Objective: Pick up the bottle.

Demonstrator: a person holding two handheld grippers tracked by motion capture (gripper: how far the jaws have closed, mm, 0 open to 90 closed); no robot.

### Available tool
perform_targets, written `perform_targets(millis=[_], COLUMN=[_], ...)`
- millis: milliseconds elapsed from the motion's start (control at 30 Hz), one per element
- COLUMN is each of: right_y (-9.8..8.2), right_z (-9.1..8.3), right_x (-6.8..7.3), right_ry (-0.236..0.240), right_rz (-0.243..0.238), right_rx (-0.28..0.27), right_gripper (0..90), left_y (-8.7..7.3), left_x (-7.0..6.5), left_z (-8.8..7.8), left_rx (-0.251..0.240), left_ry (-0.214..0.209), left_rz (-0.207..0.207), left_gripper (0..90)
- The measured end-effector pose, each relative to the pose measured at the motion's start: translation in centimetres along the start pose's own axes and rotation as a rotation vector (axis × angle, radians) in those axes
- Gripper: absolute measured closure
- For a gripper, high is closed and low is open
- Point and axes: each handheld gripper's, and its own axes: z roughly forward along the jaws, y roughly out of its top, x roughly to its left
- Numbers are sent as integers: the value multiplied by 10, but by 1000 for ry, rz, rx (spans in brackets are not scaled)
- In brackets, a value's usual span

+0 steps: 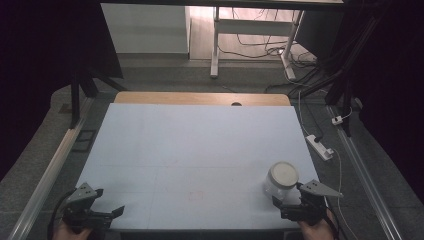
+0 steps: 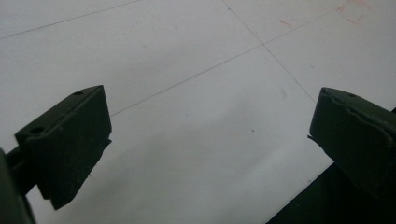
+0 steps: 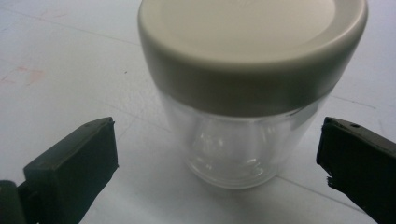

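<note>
A clear jar with a cream lid stands upright at the near right of the pale blue table. My right gripper sits just behind it, open. In the right gripper view the jar and its lid stand close ahead, just beyond the gap between the two jaws, which are wide apart and touch nothing; my right gripper. My left gripper rests at the near left corner, open and empty; in its own view my left gripper has bare table between its jaws.
Faint red marks lie near the front middle of the table. A wooden strip runs along the far edge. A power strip and cables lie on the floor to the right. A metal rail borders the left side.
</note>
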Motion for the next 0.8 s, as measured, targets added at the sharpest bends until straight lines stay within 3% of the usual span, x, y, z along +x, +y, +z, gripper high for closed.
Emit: perform_targets(millis=[433, 800], right_y=[7, 9], right_z=[11, 25], right_x=[-2, -8], right_ry=[-47, -39], right_rz=[-4, -20], right_rx=[12, 33], right_gripper=[0, 0], left_y=[0, 0], left_x=[0, 0], left_z=[0, 0], left_rx=[3, 5], left_ry=[-5, -8], left_rz=[1, 2], left_gripper=[0, 0])
